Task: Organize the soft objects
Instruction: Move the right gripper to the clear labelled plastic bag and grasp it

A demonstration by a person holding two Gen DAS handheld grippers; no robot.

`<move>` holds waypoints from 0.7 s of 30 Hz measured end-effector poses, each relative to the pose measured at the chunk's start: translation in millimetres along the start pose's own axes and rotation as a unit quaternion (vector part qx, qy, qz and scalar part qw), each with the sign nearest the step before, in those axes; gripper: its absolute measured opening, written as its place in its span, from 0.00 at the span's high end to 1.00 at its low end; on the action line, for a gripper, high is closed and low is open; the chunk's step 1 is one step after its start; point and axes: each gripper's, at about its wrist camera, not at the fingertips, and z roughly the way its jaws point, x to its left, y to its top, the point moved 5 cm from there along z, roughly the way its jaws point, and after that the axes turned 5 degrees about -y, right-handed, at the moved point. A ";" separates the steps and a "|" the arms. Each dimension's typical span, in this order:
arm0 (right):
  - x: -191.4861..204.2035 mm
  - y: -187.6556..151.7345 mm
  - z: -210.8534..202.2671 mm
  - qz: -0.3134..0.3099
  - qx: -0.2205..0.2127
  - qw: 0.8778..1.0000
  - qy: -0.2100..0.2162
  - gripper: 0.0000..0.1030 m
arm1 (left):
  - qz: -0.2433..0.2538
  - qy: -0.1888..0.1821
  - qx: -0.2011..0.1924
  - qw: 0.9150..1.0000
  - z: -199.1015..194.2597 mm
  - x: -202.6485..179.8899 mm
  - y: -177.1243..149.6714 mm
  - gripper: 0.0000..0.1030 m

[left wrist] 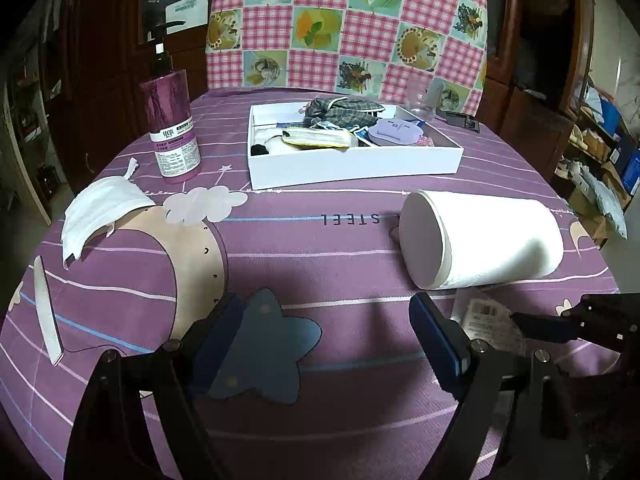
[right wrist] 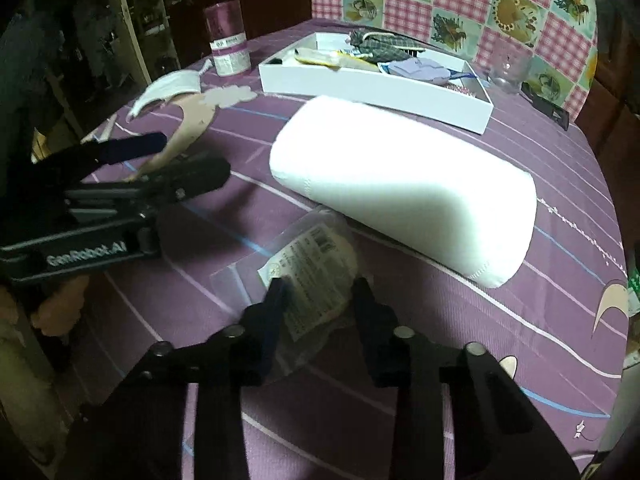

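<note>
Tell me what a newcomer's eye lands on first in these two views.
The big white paper roll lies on its side mid-table on the purple cloth. Behind it sits a white tray crowded with soft items, with a purple pump bottle to its left. Nearest the right camera, the right gripper straddles a clear labelled packet.

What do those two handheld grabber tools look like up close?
Both are black linkage frames with silver round pivot bolts. The left gripper has two flat fingers faced with dark blue pads. The right gripper is built the same. White lettering reading GenRobot.AI runs along the left one's body.
</note>
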 end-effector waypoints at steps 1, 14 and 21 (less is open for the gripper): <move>-1.4 2.1 -1.7 0.005 -0.004 1.000 0.006 0.80 | 0.000 0.000 0.000 1.000 -0.1 0.1 0.0 0.17; -6.4 7.3 -13.7 0.030 -0.031 0.998 0.040 0.91 | -0.004 -0.001 -0.006 1.000 -2.3 3.0 1.9 0.17; -7.0 13.9 -33.6 0.043 -0.075 0.993 0.079 0.92 | -0.008 -0.001 -0.017 1.000 -5.3 3.3 4.2 0.17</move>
